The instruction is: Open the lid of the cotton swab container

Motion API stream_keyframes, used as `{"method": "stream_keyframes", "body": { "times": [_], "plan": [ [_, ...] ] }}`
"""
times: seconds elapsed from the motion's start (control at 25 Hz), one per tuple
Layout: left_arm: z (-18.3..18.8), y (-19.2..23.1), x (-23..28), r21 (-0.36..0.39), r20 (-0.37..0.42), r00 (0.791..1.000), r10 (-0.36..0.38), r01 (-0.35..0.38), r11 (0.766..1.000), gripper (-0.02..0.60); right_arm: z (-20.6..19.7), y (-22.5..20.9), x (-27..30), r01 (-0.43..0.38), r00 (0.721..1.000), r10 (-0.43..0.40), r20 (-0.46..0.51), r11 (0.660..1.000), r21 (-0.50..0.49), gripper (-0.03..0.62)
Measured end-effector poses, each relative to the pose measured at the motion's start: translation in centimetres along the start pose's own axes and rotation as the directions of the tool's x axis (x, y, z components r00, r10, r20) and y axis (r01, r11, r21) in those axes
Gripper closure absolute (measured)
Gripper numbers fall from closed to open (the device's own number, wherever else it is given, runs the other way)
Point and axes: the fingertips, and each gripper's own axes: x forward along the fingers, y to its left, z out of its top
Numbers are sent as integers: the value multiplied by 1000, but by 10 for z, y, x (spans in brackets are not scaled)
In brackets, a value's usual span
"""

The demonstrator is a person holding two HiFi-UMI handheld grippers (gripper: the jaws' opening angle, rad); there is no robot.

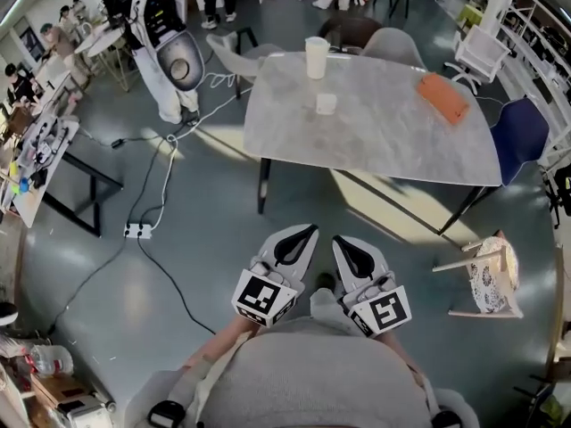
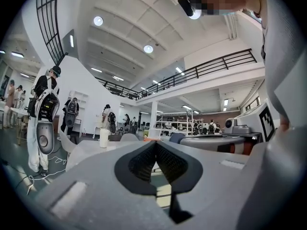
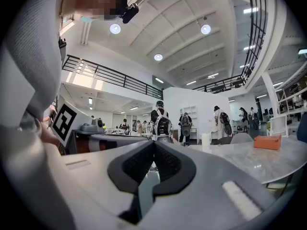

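A small pale container (image 1: 326, 103) sits on the grey marble table (image 1: 375, 141), near its far left part. Whether it holds cotton swabs is too small to tell. A taller white cylinder (image 1: 317, 57) stands behind it and also shows in the left gripper view (image 2: 104, 138) and the right gripper view (image 3: 206, 142). Both grippers are held close to my body, well short of the table. My left gripper (image 1: 308, 232) (image 2: 156, 143) is shut and empty. My right gripper (image 1: 343, 242) (image 3: 153, 143) is shut and empty too, side by side with the left.
An orange object (image 1: 443, 96) lies at the table's far right. A blue chair (image 1: 522, 132) and a wooden chair (image 1: 486, 275) stand to the right. A power strip (image 1: 136, 230) with cables lies on the floor to the left, beyond it a white humanoid robot (image 1: 165, 43).
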Motion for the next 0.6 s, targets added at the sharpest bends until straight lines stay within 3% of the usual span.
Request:
{"method": "stream_keyframes", "body": {
  "times": [0.4,0.6],
  "plan": [
    [21,50,78,11,18,997,70,-71,997,583,14,-75,61,-92,995,92,23,996,11,592],
    [20,58,114,6,25,996,81,-81,997,583,7,-113,66,-92,996,92,8,996,13,592]
  ]
}}
